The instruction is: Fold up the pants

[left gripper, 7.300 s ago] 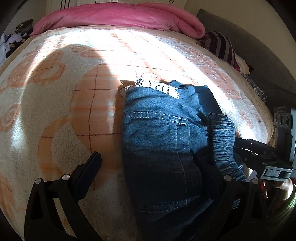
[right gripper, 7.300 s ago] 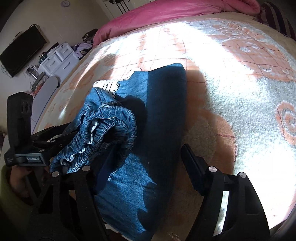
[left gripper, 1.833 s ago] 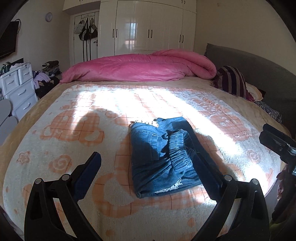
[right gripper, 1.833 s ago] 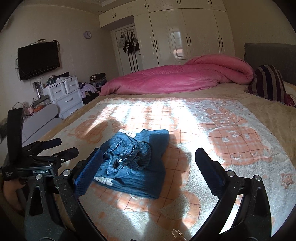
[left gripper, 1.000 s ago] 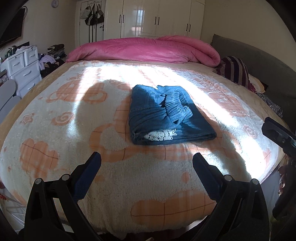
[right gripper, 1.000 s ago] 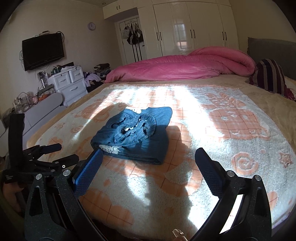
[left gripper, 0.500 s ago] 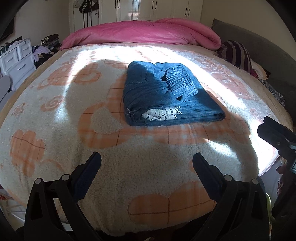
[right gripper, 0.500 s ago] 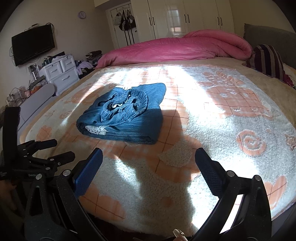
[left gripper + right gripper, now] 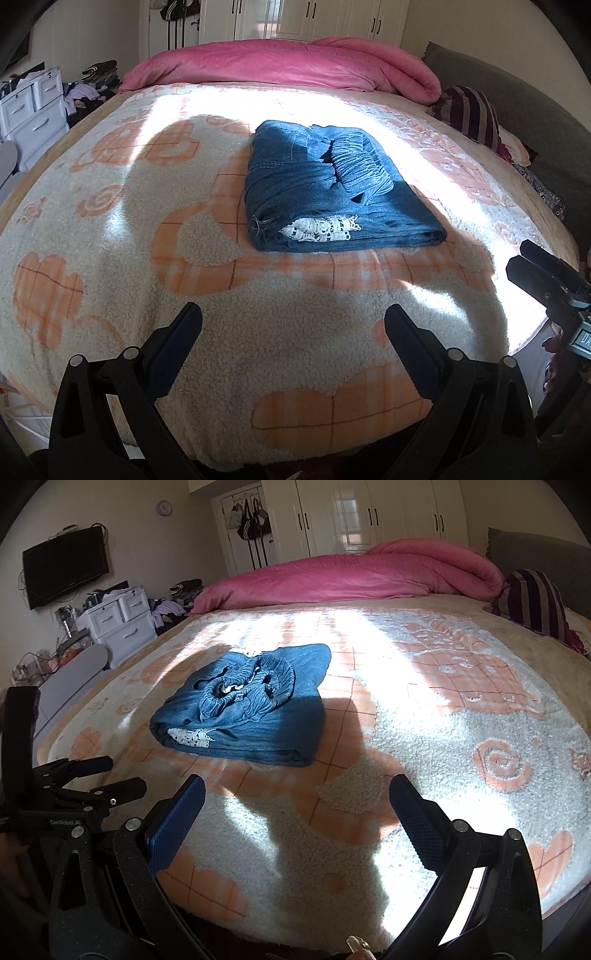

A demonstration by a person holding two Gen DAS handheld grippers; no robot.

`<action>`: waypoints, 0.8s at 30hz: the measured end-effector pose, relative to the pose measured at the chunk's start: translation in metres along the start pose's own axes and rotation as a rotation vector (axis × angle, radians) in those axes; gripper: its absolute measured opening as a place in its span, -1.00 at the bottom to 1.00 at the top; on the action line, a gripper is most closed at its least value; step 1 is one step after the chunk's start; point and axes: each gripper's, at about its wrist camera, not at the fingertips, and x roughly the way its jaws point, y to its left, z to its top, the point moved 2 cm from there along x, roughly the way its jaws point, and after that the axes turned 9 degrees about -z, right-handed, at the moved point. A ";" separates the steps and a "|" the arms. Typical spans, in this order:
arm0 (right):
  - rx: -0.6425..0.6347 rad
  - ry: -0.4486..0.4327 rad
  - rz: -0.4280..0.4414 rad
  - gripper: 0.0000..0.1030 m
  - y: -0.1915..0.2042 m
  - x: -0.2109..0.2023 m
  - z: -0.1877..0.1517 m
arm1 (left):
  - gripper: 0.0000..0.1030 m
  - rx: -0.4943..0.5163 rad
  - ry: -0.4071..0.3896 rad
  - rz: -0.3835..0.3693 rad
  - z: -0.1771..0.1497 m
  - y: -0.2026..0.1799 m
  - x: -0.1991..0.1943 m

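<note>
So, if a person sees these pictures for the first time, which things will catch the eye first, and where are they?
The folded blue jeans stand out first, lying in a sunlit patch near the middle of the cream and orange blanket, with white lace showing at the near edge. Behind them, a bright pink duvet is heaped across the far end of the bed. Both the left gripper and right gripper are open, holding nothing.

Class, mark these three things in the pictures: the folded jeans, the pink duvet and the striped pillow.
folded jeans point(image 9: 317, 184), left wrist view, on the top denim layer.
pink duvet point(image 9: 351, 578), right wrist view, on the middle of its bunched front.
striped pillow point(image 9: 469, 110), left wrist view, on its striped side.
</note>
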 end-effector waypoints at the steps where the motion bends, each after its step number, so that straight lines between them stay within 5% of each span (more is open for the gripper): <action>1: -0.001 -0.001 0.000 0.83 0.000 0.000 0.000 | 0.92 -0.003 0.000 -0.002 0.000 0.000 0.000; 24: -0.008 0.003 -0.016 0.83 -0.003 0.000 0.006 | 0.92 -0.037 -0.005 -0.022 0.003 0.004 -0.002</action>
